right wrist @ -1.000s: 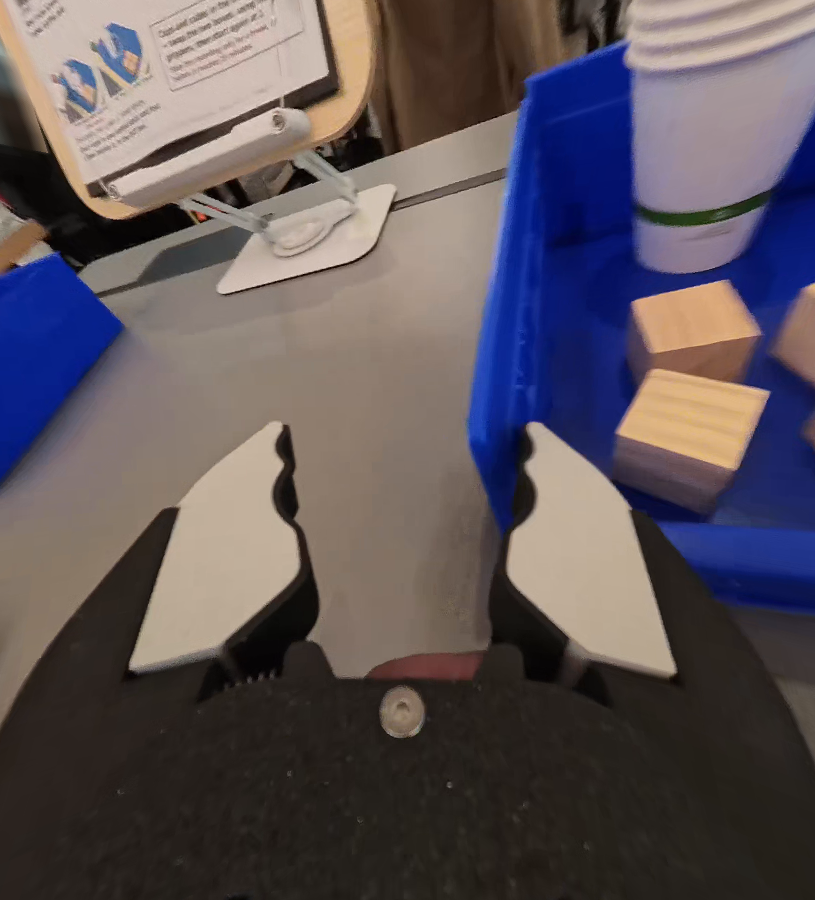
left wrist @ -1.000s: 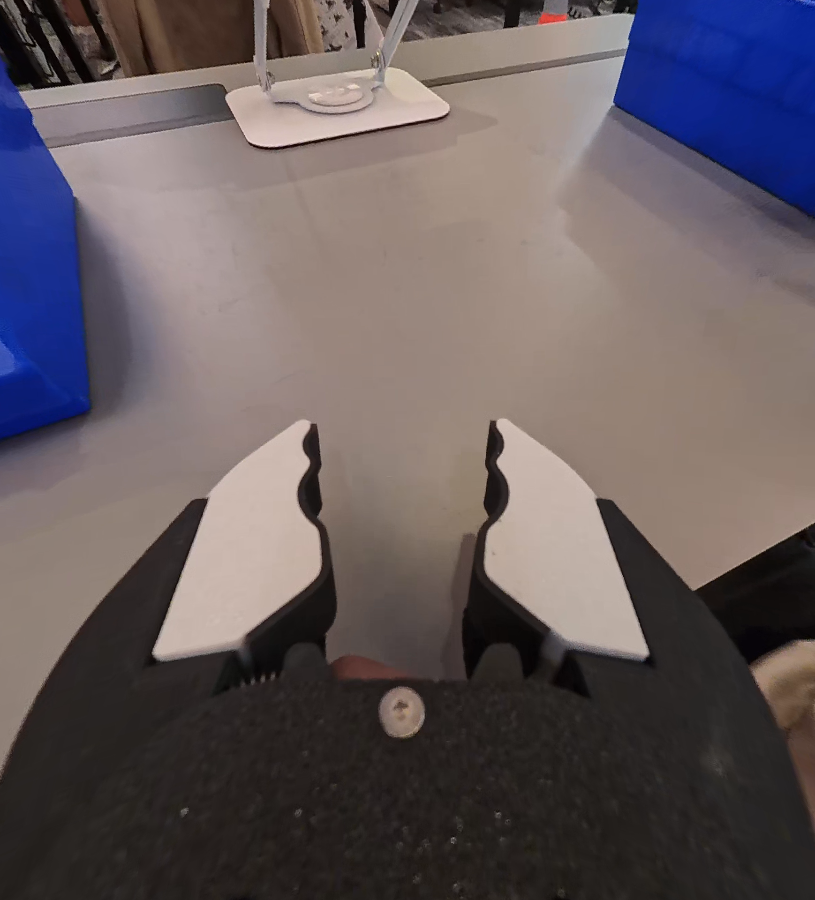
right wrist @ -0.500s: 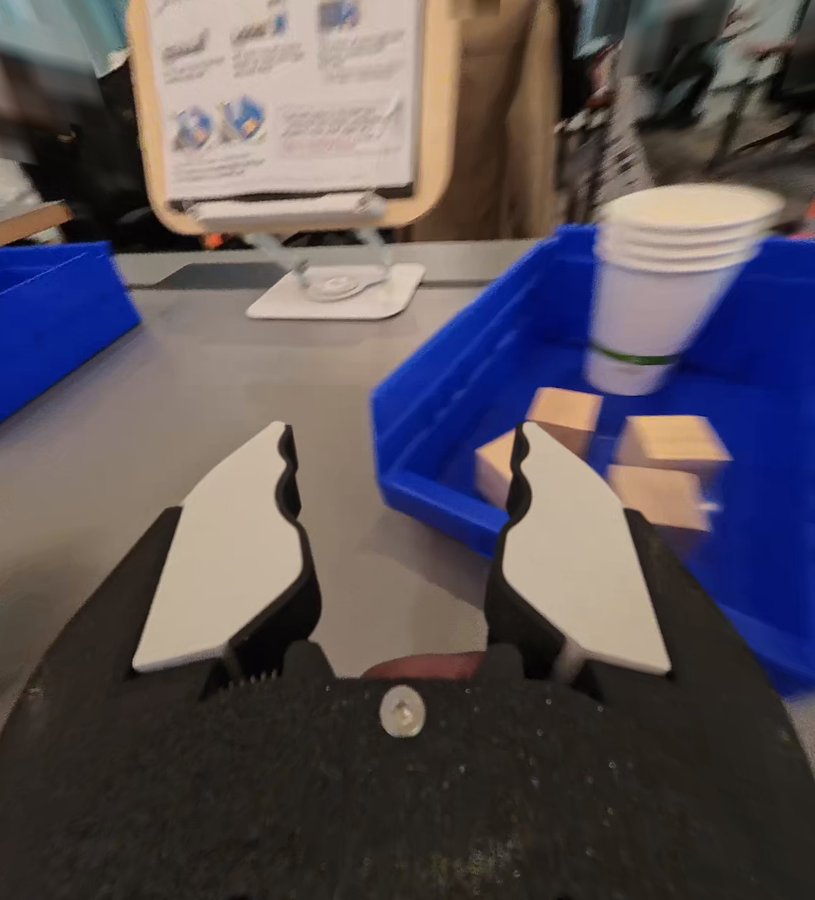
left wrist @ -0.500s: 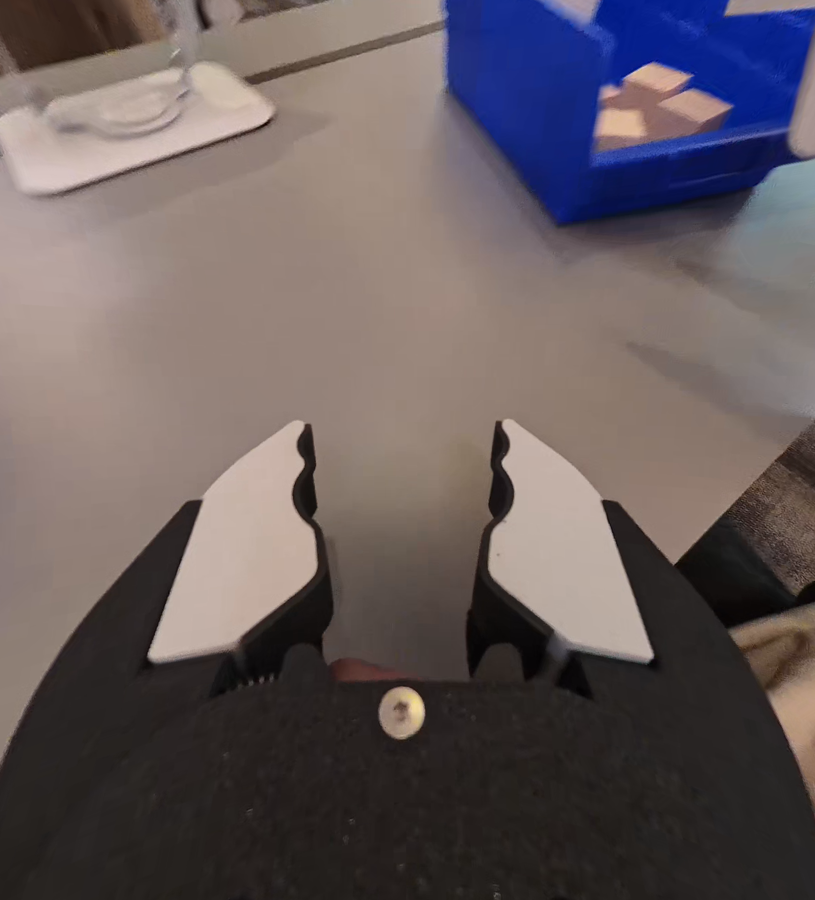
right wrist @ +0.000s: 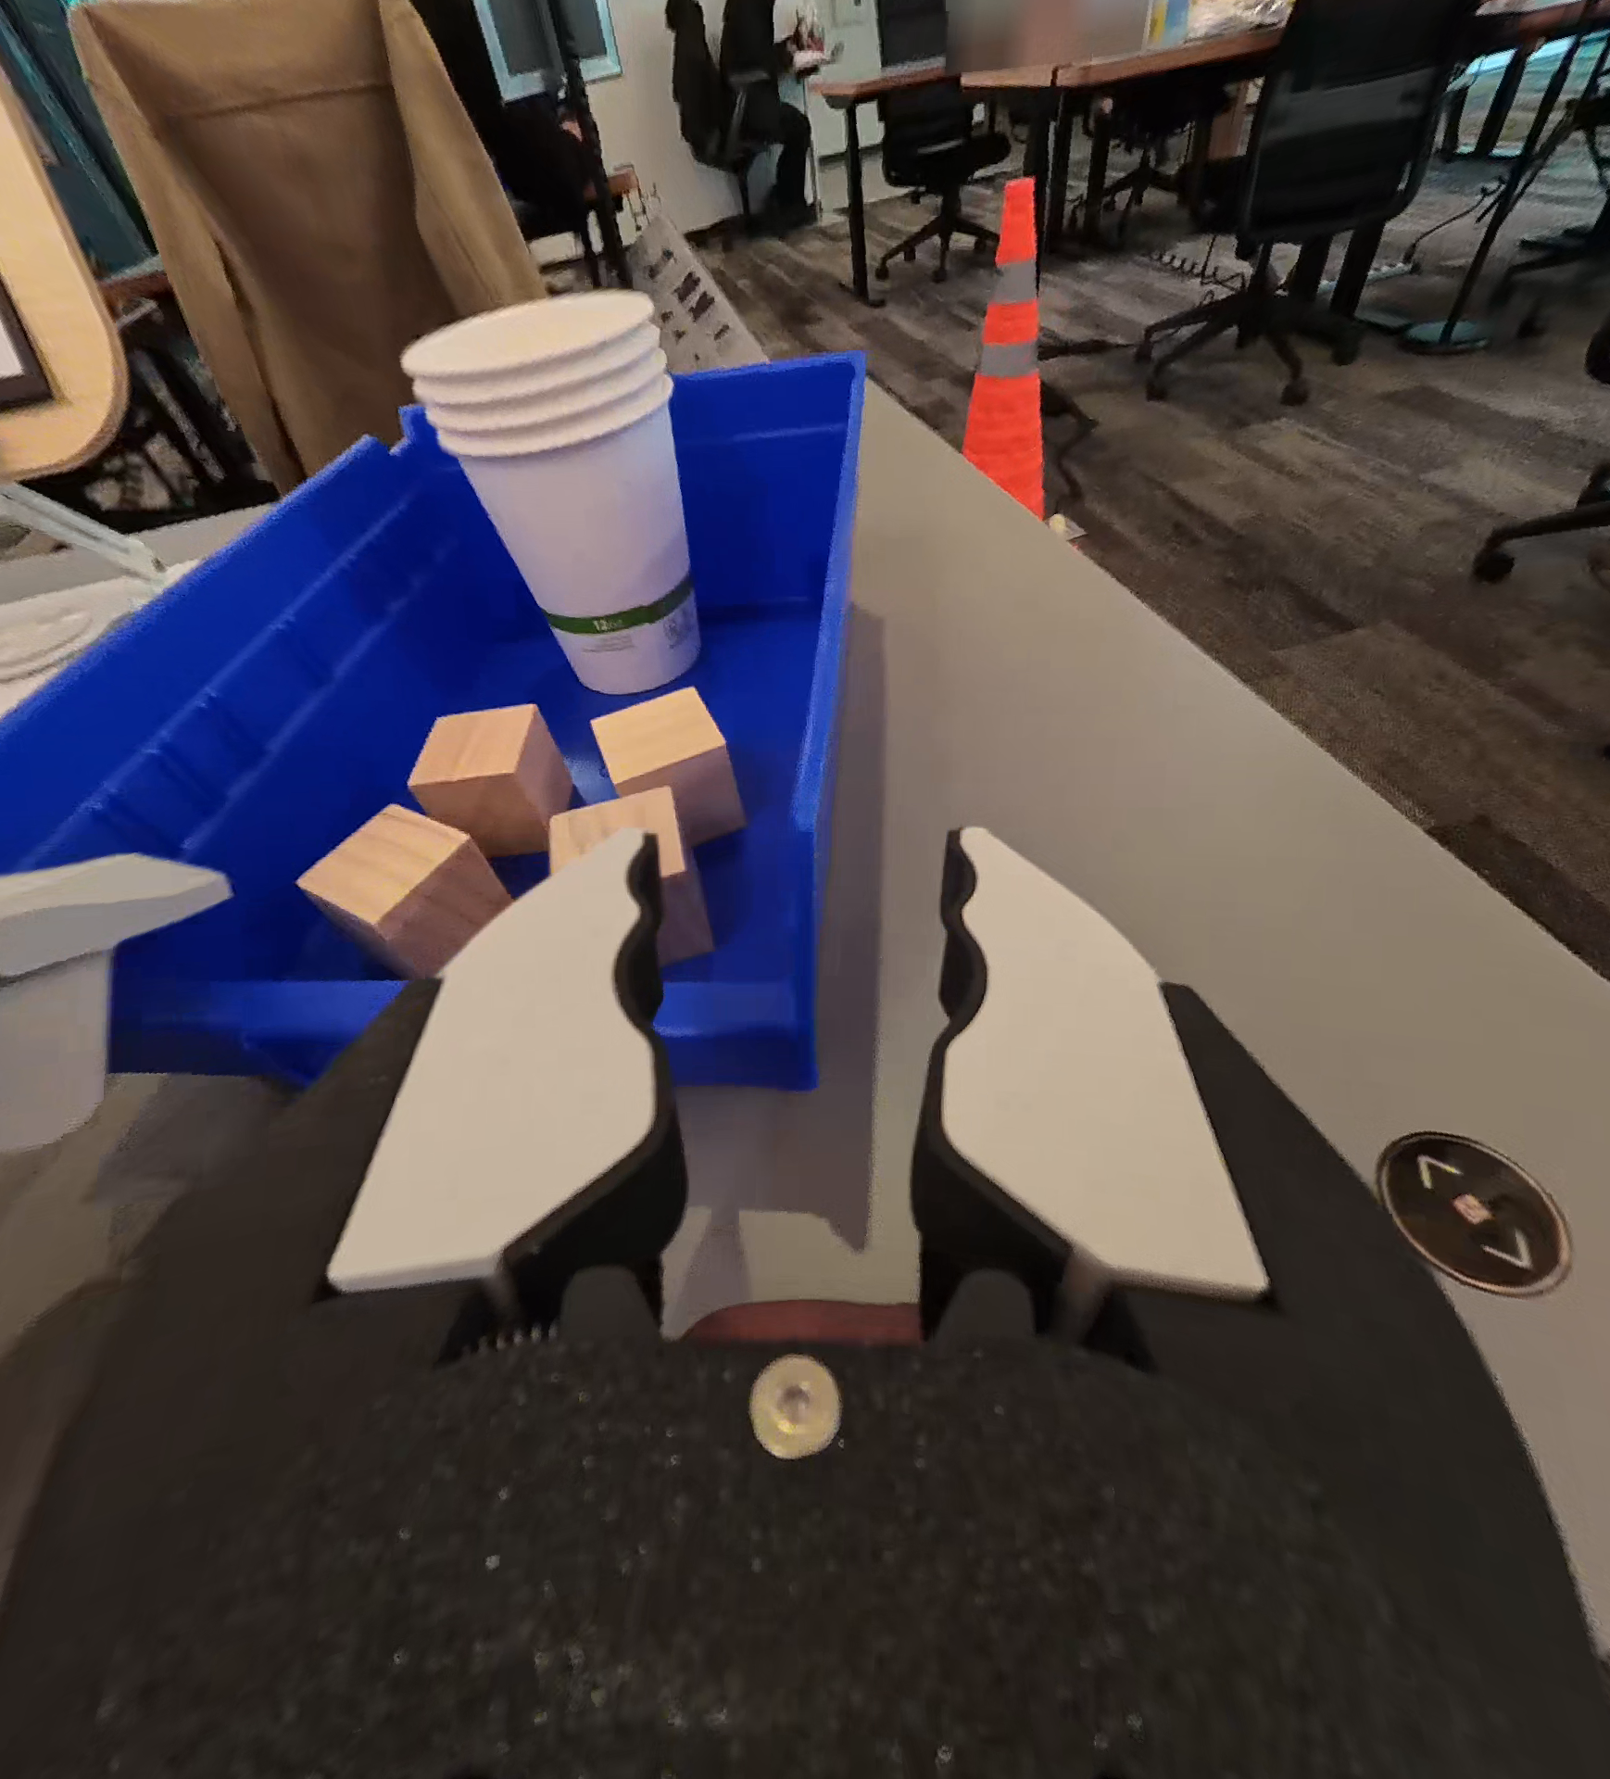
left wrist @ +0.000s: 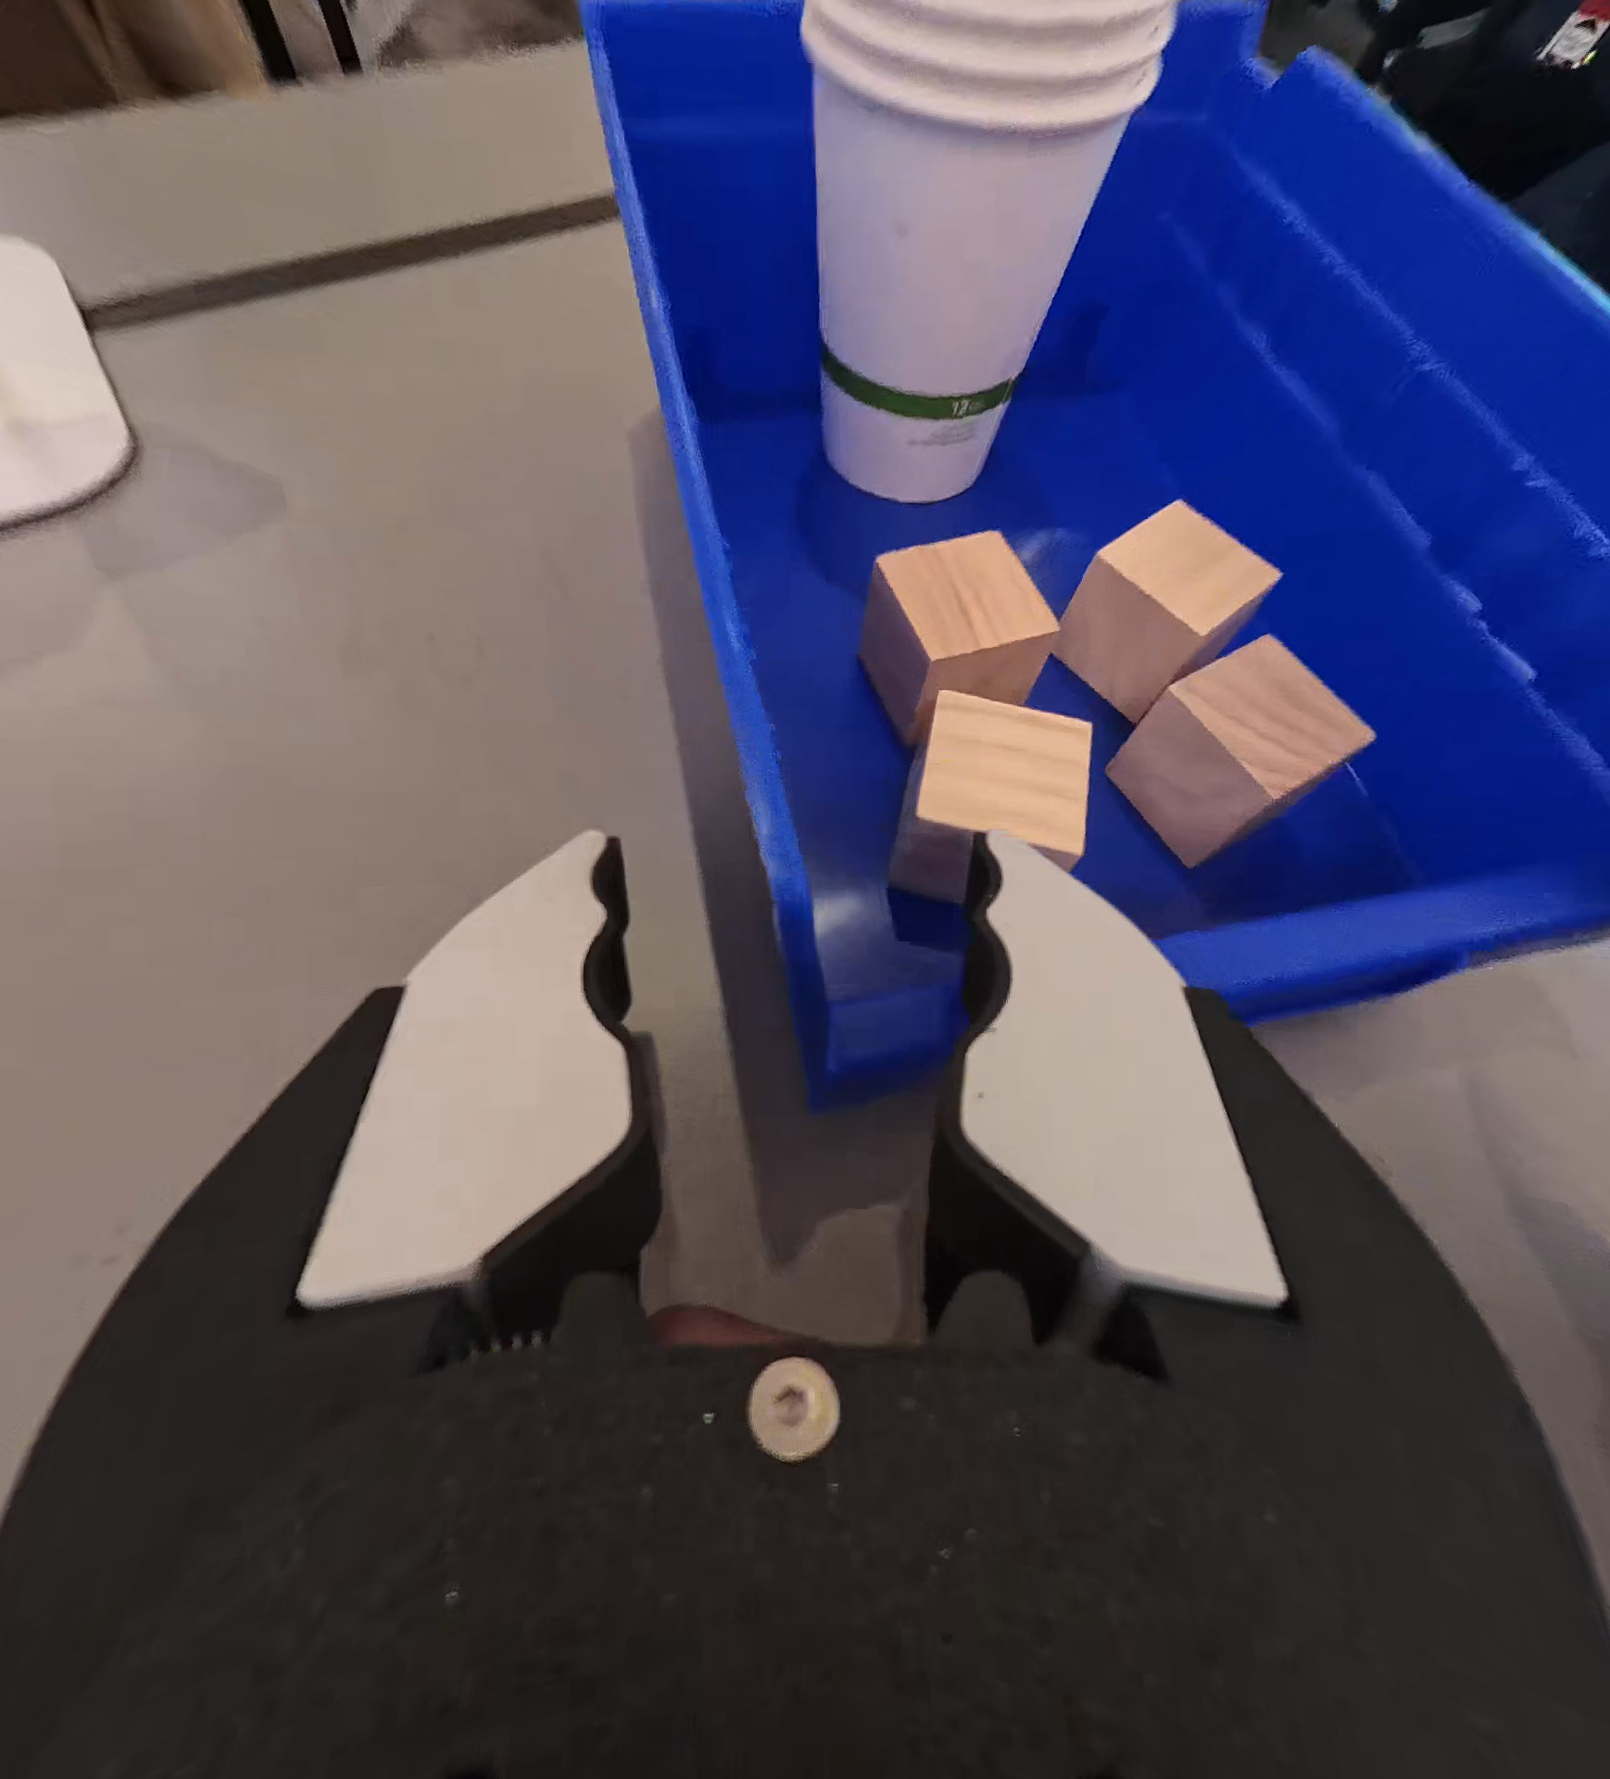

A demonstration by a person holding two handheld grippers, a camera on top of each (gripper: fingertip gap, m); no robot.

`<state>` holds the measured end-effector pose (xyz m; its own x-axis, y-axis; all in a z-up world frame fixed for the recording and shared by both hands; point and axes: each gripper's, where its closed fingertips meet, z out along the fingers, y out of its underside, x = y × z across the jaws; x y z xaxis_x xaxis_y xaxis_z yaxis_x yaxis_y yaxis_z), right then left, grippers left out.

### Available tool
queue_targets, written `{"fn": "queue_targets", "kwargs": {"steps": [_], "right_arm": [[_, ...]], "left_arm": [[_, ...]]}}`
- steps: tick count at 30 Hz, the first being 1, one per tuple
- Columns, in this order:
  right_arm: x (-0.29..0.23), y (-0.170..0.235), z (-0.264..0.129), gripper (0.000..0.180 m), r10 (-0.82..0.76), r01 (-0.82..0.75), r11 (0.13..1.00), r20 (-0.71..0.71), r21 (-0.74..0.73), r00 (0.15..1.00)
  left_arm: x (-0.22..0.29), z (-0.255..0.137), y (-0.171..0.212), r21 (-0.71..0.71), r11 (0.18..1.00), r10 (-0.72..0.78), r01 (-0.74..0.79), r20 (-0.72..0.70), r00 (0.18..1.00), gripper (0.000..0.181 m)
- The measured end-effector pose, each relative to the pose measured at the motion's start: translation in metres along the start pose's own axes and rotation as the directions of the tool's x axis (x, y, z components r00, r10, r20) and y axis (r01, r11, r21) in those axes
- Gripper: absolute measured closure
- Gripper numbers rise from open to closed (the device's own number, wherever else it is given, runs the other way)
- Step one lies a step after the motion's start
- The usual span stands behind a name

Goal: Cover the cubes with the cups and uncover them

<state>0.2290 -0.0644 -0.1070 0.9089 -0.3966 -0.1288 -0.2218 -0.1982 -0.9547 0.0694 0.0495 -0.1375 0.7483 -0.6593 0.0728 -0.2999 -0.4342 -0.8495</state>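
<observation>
A blue bin [left wrist: 1359, 462] on the grey table holds a stack of white paper cups [left wrist: 945, 289] with a green band and several wooden cubes [left wrist: 1003, 770] in front of it. My left gripper [left wrist: 792, 847] is open and empty, hovering over the bin's near left corner. In the right wrist view the same bin [right wrist: 301, 635], cup stack [right wrist: 589, 520] and cubes [right wrist: 488, 770] show. My right gripper [right wrist: 796, 842] is open and empty, above the bin's near right corner. The left gripper's fingertip [right wrist: 89, 905] shows at that view's left edge.
A white stand base [left wrist: 2, 385] sits on the table at the far left. A round button panel [right wrist: 1470, 1208] is set into the table [right wrist: 1167, 818] by its right edge. An orange cone [right wrist: 1008, 356] and office chairs stand on the floor beyond.
Both grippers have swung toward the blue bin. The left view turned right from bare table to the bin. The right view turned right, so the bin now lies to its left. Both stay open.
</observation>
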Motion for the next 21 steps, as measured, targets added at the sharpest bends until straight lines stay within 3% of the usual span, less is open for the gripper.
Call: {"fn": "queue_targets", "kwargs": {"steps": [1,4,5,6,8,13,21], "right_arm": [[-0.001,0.004,0.004,0.130,-0.008,0.008,1.000,0.015,-0.029,1.000],[-0.010,0.015,0.019,0.155,-0.025,0.033,0.993,0.072,-0.111,0.997],[-0.008,0.016,0.023,0.158,-0.028,0.033,0.992,0.042,-0.123,0.999],[-0.004,0.015,0.024,0.173,-0.060,0.061,0.991,0.004,-0.121,0.998],[-0.010,0.017,0.023,0.176,-0.093,0.094,0.987,0.014,-0.132,0.996],[-0.052,0.029,-0.001,0.176,-0.129,0.139,0.982,0.082,-0.127,0.988],[-0.180,0.055,-0.034,0.175,-0.187,0.241,0.963,0.340,-0.122,0.922]], "left_arm": [[0.001,0.006,0.002,-0.018,0.999,-0.035,0.035,-0.005,0.999,0.116],[0.006,0.009,0.003,-0.032,0.994,-0.103,0.101,-0.050,0.993,0.148],[0.002,0.007,0.004,-0.037,0.993,-0.110,0.110,-0.021,0.994,0.154],[-0.002,0.005,0.005,-0.038,0.995,-0.094,0.094,0.008,0.996,0.161],[-0.009,-0.003,0.009,-0.043,0.996,-0.079,0.082,0.059,0.995,0.174],[-0.037,-0.046,0.031,-0.035,0.999,-0.027,0.033,0.147,0.989,0.176],[-0.131,-0.146,0.083,-0.020,0.998,-0.051,0.061,0.323,0.945,0.176]]}}
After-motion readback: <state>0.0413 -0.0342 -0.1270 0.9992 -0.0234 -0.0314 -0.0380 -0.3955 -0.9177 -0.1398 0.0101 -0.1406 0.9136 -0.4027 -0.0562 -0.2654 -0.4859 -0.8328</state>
